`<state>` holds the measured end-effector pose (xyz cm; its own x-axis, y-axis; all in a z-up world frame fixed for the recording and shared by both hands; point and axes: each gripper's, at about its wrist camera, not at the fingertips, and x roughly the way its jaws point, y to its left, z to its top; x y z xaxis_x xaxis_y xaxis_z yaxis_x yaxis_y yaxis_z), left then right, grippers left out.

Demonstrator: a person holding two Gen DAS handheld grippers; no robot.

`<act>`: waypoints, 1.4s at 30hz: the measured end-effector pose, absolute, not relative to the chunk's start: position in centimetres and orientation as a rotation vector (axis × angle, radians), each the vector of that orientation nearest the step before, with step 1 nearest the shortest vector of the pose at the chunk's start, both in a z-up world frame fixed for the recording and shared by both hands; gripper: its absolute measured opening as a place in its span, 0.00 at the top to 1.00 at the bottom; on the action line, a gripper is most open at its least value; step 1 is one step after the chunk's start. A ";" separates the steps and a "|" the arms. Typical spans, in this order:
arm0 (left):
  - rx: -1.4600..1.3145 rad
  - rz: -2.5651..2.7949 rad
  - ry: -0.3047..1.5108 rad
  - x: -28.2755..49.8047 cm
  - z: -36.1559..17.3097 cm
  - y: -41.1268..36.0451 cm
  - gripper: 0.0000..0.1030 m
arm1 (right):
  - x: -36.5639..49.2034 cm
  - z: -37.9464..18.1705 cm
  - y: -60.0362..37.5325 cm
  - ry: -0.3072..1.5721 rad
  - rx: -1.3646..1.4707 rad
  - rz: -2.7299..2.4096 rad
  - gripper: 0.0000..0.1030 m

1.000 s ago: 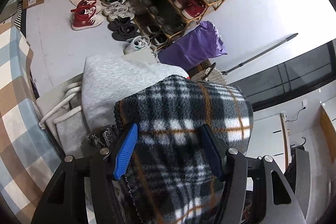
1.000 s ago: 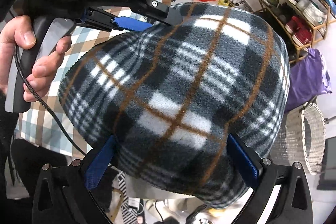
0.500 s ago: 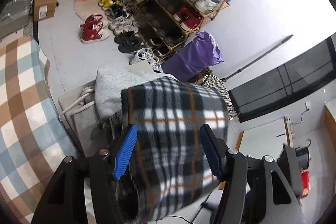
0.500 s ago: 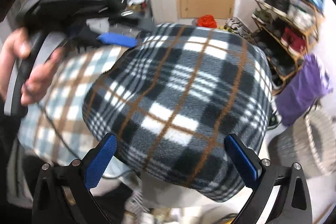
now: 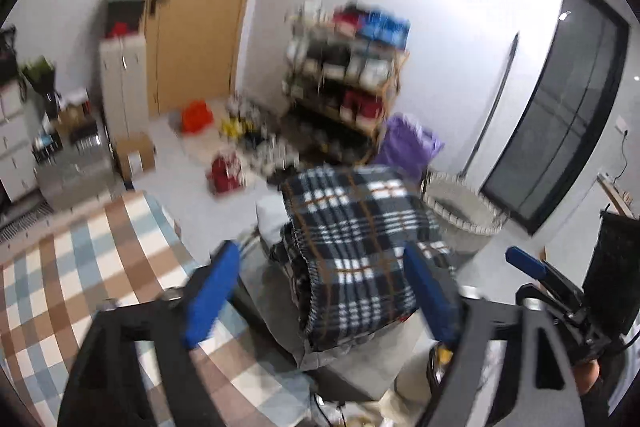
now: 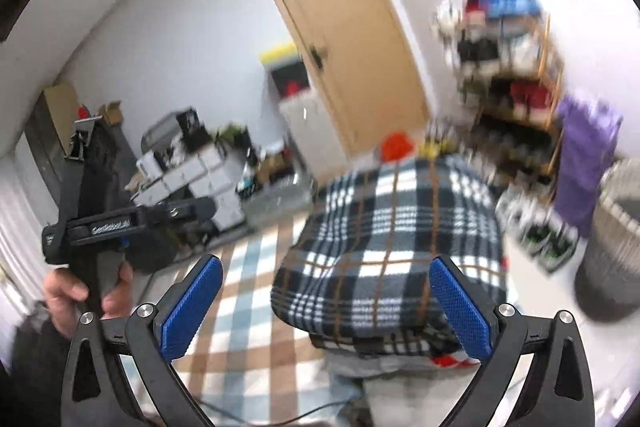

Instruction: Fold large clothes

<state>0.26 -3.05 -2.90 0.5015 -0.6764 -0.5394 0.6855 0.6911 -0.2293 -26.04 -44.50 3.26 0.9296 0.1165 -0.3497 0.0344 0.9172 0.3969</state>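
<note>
With the folded plaid garment (image 5: 356,247) set on the stack, the left gripper (image 5: 320,291) was opening empty and the right gripper (image 6: 326,303) gaped wide, apparently freeing both for another garment.

The left gripper (image 5: 320,291) points slightly downward and its jaws are opening, the blue pads (image 5: 210,293) standing wide apart with no contact. The right gripper (image 6: 328,305) is also spread wide, gripping nothing. A hand (image 6: 86,293) grasps the left gripper's handle.

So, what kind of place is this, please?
Likely a home entryway or living room: a shoe rack by the wall, a wooden door, and a woven basket on the floor.
</note>
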 end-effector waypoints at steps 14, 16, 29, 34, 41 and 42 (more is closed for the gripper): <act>0.014 -0.640 0.360 -11.7 -12.6 0.7 0.01 | -37.3 -2.6 -36.6 0.226 0.248 -0.254 0.00; -0.016 -0.624 0.403 -11.6 -14.1 0.7 0.01 | -38.6 -3.3 -35.3 0.228 0.223 -0.269 0.00; 0.031 -0.566 0.346 -16.5 -16.0 2.1 0.01 | -40.7 -6.7 -33.3 0.252 0.305 -0.201 0.00; -0.021 -0.558 0.378 -16.4 -17.1 2.5 0.01 | -41.3 -7.2 -32.3 0.250 0.256 -0.210 0.00; -0.013 -0.536 0.368 -17.7 -17.6 2.2 0.01 | -42.1 -7.4 -32.5 0.237 0.268 -0.213 0.00; -0.010 -0.538 0.363 -18.0 -17.5 2.1 0.01 | -42.2 -7.5 -32.6 0.236 0.275 -0.215 0.00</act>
